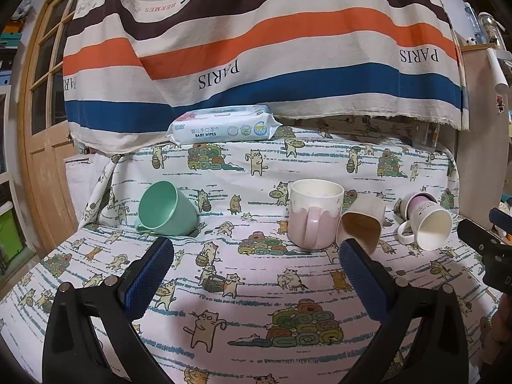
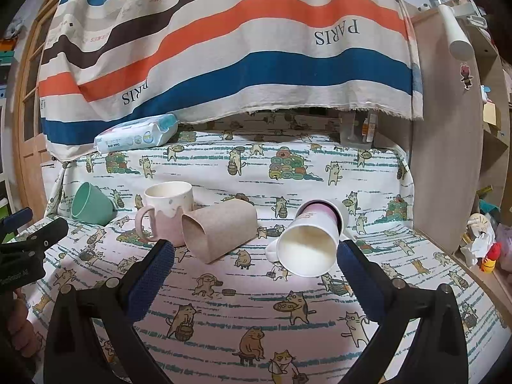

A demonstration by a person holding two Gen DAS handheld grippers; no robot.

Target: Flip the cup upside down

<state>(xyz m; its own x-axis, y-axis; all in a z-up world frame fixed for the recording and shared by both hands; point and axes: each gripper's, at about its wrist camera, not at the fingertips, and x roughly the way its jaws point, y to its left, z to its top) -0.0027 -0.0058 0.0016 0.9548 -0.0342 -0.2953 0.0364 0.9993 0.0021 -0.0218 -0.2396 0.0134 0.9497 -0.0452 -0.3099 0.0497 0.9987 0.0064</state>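
Observation:
Several cups sit in a row on the cat-print cloth. A green cup lies on its side at the left. A pink-and-white mug stands upright, mouth up. A beige cup lies on its side beside it. A white mug with a pink base lies on its side at the right, mouth towards me. My left gripper is open and empty, short of the cups. My right gripper is open and empty, just in front of the beige cup and the white mug.
A pack of baby wipes lies at the back of the table under a hanging striped cloth. A wooden door stands at the left. Shelves with small items stand at the right. The table's front right edge curves round.

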